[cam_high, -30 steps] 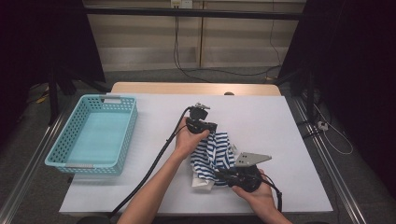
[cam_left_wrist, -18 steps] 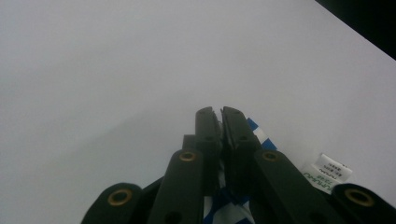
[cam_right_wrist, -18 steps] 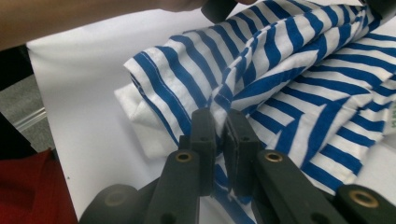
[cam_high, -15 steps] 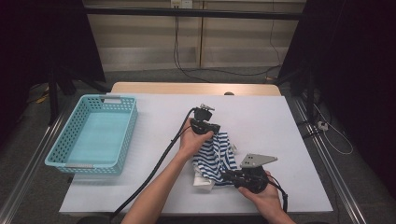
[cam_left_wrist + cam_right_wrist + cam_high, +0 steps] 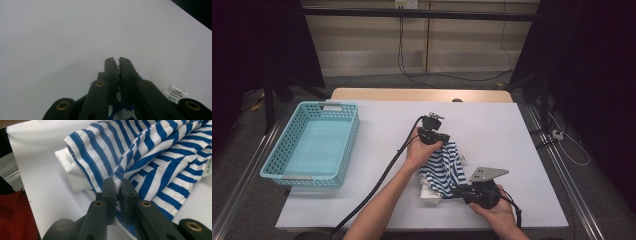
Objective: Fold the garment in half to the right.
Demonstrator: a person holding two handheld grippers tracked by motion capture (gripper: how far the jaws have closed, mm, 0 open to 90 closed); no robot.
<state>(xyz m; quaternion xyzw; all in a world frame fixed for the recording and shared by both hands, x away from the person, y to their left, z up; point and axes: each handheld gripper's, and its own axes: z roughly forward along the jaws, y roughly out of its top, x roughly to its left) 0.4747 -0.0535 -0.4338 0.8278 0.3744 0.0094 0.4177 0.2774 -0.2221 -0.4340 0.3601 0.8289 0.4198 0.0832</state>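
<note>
A blue-and-white striped cloth (image 5: pixel 443 167) lies bunched right of the table's middle, with a white layer (image 5: pixel 430 195) under its near edge. My left gripper (image 5: pixel 445 143) sits at the cloth's far edge. Its jaws are shut, with striped fabric (image 5: pixel 120 110) caught low between them and a small label (image 5: pixel 176 93) beside it. My right gripper (image 5: pixel 456 190), topped by a grey plate, is at the near right edge. In the right gripper view its tips (image 5: pixel 118 183) pinch a fold of the striped cloth (image 5: pixel 155 162) above the white layer (image 5: pixel 75 170).
A light blue plastic basket (image 5: pixel 346 145) stands at the table's left side with nothing visible in it. The white table (image 5: pixel 497 125) has bare surface behind and to the right of the cloth. A black cable trails from the left gripper toward the near edge.
Both hands and the cloth have shifted slightly to the right. Both grips stay as they were.
</note>
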